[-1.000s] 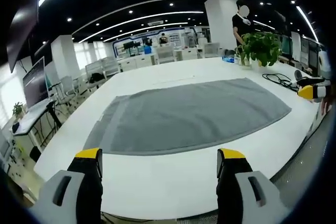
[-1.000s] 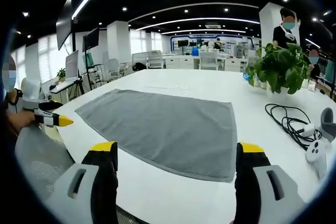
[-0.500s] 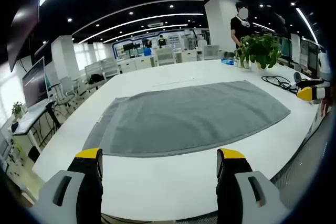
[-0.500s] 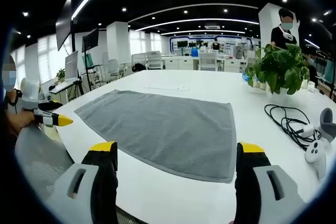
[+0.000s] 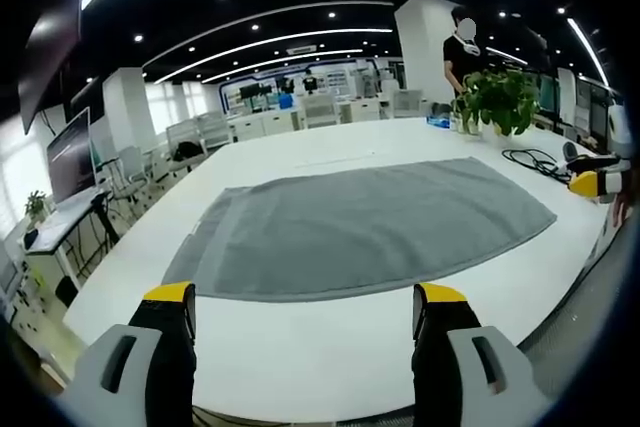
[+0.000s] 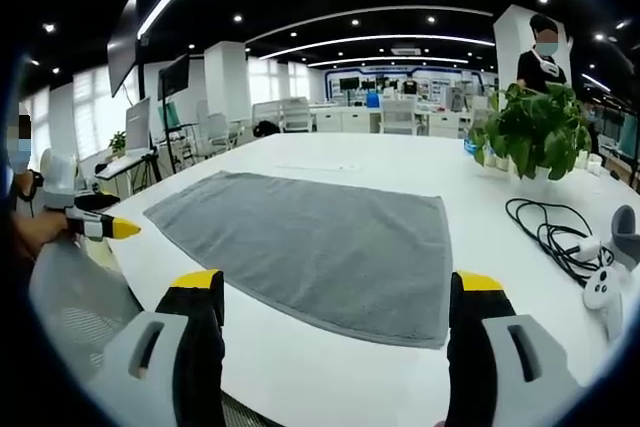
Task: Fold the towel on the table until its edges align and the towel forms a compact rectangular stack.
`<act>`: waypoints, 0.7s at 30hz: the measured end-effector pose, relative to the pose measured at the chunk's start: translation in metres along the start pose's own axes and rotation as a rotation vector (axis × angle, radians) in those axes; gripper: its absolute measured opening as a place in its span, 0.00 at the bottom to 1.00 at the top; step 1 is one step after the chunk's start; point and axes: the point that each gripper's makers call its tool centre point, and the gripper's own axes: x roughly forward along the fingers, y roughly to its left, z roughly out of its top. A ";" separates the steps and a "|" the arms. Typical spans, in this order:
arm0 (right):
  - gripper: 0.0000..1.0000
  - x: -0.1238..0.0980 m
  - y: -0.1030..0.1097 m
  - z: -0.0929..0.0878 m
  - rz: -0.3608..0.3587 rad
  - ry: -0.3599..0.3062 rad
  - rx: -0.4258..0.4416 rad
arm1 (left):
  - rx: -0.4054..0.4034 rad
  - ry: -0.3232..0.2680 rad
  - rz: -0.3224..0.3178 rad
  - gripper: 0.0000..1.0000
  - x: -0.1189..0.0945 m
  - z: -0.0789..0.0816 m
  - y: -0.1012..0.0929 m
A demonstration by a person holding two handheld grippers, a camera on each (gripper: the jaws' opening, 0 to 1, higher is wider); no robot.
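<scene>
Nearest in the left gripper view, the left gripper [image 5: 304,312] holds its two yellow-tipped grey jaws wide apart with nothing between them, hovering over the near edge of the large white table [image 5: 300,347] and touching nothing. Likewise in the right gripper view, the right gripper [image 6: 340,297] has its jaws spread wide and empty above the table's near edge.

Just beyond both sets of jaws lies the grey rectangular terry towel [image 5: 360,227], spread out flat and unfolded on the white tabletop, a narrow hem band running along its edges. From the right gripper view the towel [image 6: 310,247] reaches from near the jaws toward the table's middle, its near right corner just ahead of the right jaw.

At the left of the right gripper view, the left gripper's yellow tip [image 6: 120,229] shows beside the table, held by a person's hand. At the right of the left gripper view, the right gripper's yellow tip [image 5: 590,184] shows near the towel's far end.

Farther right on the table sit a coiled black cable [image 6: 550,232], a white handheld controller [image 6: 602,287] and a leafy green potted plant [image 6: 530,127]. Behind the plant stands a person in dark clothes [image 6: 538,52].
</scene>
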 end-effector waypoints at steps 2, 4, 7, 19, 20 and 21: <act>0.95 0.000 0.001 -0.001 0.006 0.007 -0.001 | 0.000 0.002 0.003 0.92 0.000 0.000 0.000; 0.94 0.000 0.001 -0.001 0.011 0.007 0.000 | 0.003 0.006 0.006 0.92 -0.001 -0.001 0.000; 0.94 0.000 0.001 -0.002 0.018 0.012 0.007 | 0.003 0.016 0.001 0.92 -0.001 -0.002 -0.001; 0.93 -0.006 -0.015 0.004 0.022 0.010 0.053 | 0.096 0.072 -0.116 0.94 0.003 -0.006 -0.025; 0.92 -0.007 -0.016 0.005 0.024 0.007 0.056 | 0.102 0.072 -0.123 0.93 0.003 -0.005 -0.026; 0.92 -0.008 -0.017 0.006 0.026 0.005 0.060 | 0.104 0.075 -0.129 0.93 0.002 -0.005 -0.027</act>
